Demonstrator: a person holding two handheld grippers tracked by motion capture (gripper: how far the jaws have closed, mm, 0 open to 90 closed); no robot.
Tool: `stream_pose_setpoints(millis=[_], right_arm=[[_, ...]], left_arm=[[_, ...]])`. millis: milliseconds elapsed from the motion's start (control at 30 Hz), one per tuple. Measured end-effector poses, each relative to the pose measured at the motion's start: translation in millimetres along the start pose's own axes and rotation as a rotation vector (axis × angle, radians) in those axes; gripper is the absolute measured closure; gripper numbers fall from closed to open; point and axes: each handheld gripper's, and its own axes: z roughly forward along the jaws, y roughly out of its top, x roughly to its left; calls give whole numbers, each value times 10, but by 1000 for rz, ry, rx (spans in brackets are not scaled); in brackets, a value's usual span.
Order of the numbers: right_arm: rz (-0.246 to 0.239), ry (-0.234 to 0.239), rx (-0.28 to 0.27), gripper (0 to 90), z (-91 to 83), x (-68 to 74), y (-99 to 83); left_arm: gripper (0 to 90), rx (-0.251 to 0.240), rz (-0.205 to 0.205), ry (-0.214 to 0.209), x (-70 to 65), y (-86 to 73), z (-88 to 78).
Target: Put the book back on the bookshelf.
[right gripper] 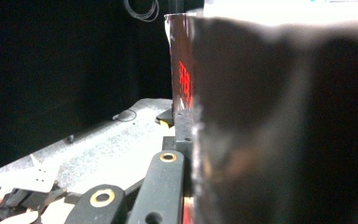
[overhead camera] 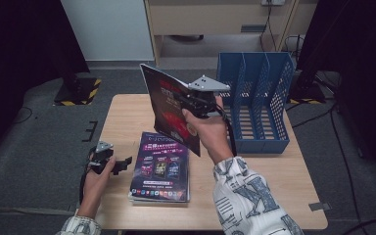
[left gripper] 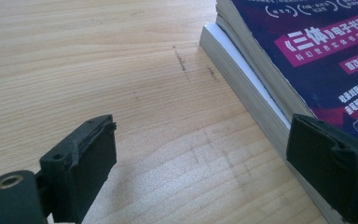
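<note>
The magazine (overhead camera: pixel 172 108) held up in the air has a dark, nearly black cover with red lettering and a red glow. Left of the blue file rack (overhead camera: pixel 259 103), whose side walls are a grid of small holes, lies a stack of magazines (overhead camera: pixel 161 167); its top cover is deep purple with a pink title band, white characters and small coloured panels, and its page edges are off-white. The table (overhead camera: pixel 274 191) is pale wood with a fine grain. A sleeve (overhead camera: pixel 247 196) is white with a dark blue-grey letter print. Both grippers are black.
</note>
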Motion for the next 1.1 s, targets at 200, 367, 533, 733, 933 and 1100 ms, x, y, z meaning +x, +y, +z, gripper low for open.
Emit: stream_pose_setpoints(millis=[200,367,533,733,933,1100], right_arm=[[25,-33,-11,862,-27,-80,109],[35,-62,-24,861,-72,-148,204],[43,-79,-38,862,-112,-209,287],[59,-110,-48,862,-157,-338,329],[87,-133,-55,861,-252,-433,352],[97,-146,-68,861,-342,-491,373]], left_arm=[[76,16,13,-3,-17,-1,7],[76,13,0,-4,-3,-2,9],[76,15,-7,0,11,-1,5],[76,13,-8,17,19,-10,5],[76,18,0,20,6,-8,19],[76,17,-1,28,11,-14,19]])
